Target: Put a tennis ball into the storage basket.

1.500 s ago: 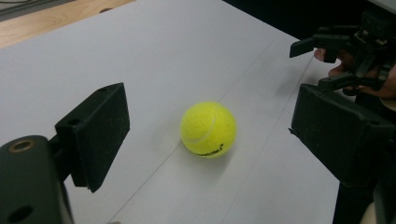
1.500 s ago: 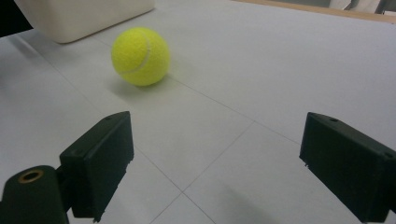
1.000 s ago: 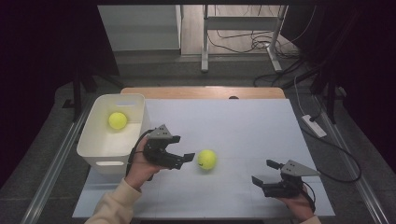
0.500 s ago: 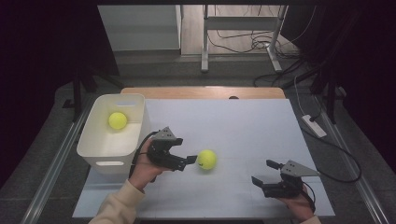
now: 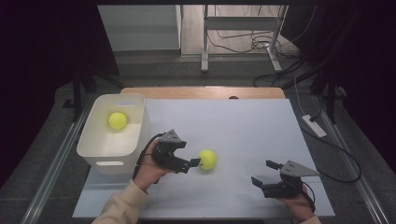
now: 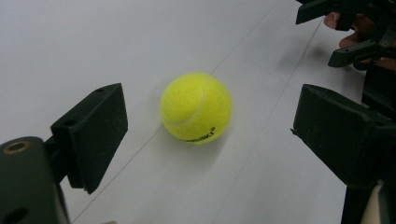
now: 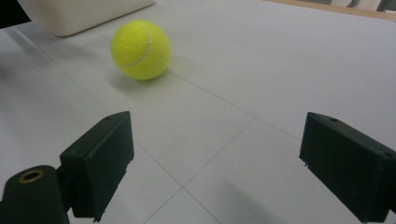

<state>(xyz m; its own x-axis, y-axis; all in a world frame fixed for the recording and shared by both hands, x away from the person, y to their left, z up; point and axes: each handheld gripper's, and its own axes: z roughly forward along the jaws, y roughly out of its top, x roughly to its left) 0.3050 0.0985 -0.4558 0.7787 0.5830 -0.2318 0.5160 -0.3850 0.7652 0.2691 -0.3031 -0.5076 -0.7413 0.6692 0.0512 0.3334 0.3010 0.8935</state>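
A yellow tennis ball [image 5: 207, 159] lies on the white table mat [image 5: 243, 126] near its middle front. My left gripper [image 5: 195, 163] comes at it from the left, low and level, its tips almost at the ball. In the left gripper view the ball [image 6: 196, 107] sits just ahead, centred in the gap of the left gripper [image 6: 212, 116]; the jaws have just been opening and the pads do not touch it. My right gripper [image 5: 263, 172] rests open at the front right, empty, with the ball [image 7: 140, 49] far ahead of the right gripper [image 7: 219, 158].
A white bin [image 5: 112, 149] stands at the left edge of the mat with a second tennis ball [image 5: 117, 120] inside. The bin's corner [image 7: 79, 14] is behind the loose ball. Cables and a power strip [image 5: 314, 126] lie on the floor to the right.
My left gripper has edged to the right, closer to the loose ball. The ball and the right gripper have stayed where they were.
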